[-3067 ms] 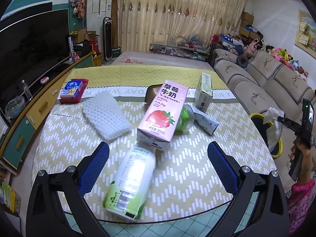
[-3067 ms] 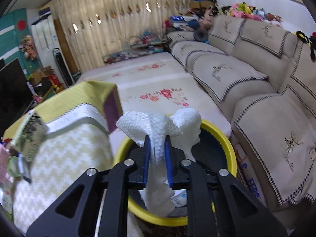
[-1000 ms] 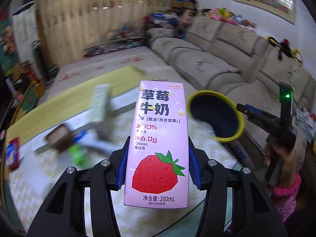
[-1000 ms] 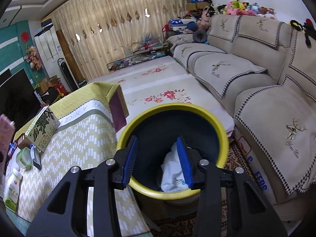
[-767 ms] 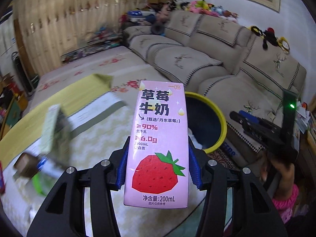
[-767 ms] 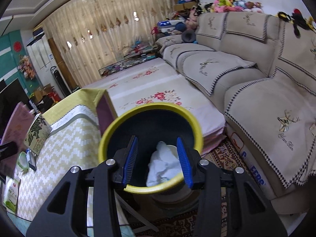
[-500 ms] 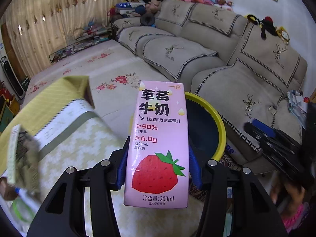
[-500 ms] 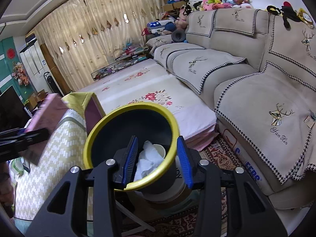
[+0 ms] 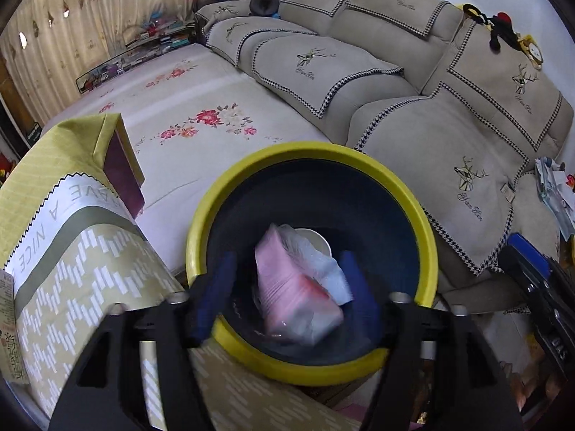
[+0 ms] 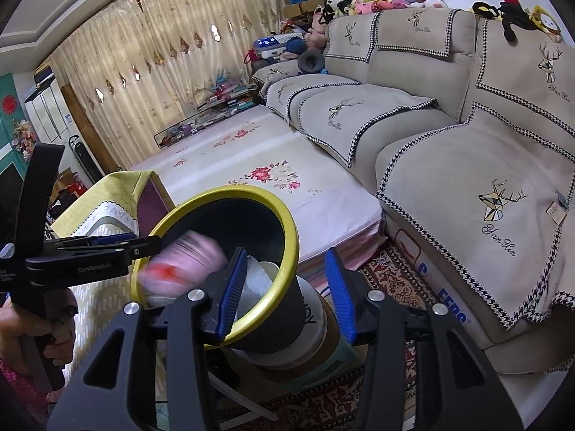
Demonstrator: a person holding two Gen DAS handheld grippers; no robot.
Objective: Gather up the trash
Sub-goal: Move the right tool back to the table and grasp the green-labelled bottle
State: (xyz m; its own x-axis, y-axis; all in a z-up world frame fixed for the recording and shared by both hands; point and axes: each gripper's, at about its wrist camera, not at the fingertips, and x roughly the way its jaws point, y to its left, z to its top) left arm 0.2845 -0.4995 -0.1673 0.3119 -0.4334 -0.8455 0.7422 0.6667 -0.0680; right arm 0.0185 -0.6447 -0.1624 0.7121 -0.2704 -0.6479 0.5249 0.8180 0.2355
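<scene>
With the yellow-rimmed bin (image 9: 409,194) as the reference: the beige sofa (image 9: 413,107) runs behind and to the right of it, the floral rug (image 9: 201,125) lies behind it up to the curtains (image 10: 161,54), and the table under a yellow zigzag cloth (image 9: 86,251) butts against its left side, rim touching or just overlapping the table edge in the left wrist view. Bin stands on a pale drum-like base (image 10: 312,327), visible only from the right wrist camera.

Left gripper (image 9: 287,298) hangs directly above the bin mouth, pointing steeply down into it. Its jaws have just been opening; blue pads now stand well apart with clear gaps on both sides, gripping nothing. Pink strawberry milk carton (image 9: 291,287) is inside the bin, blurred, tilted, lying on white crumpled trash (image 9: 323,265) next to a white cup (image 9: 316,239). In the right wrist view the carton (image 10: 183,262) shows as a pink smear just inside the near rim, below the left gripper's black fingers (image 10: 107,248).

Right gripper (image 10: 284,294) sits off the bin's right side, left pad over the rim, right pad outside it. Its jaws have just been opening a little too; partly open, nothing between the pads but the bin's rim passing behind.

Person's hand (image 10: 39,327) on the left gripper's handle, left of the bin.
</scene>
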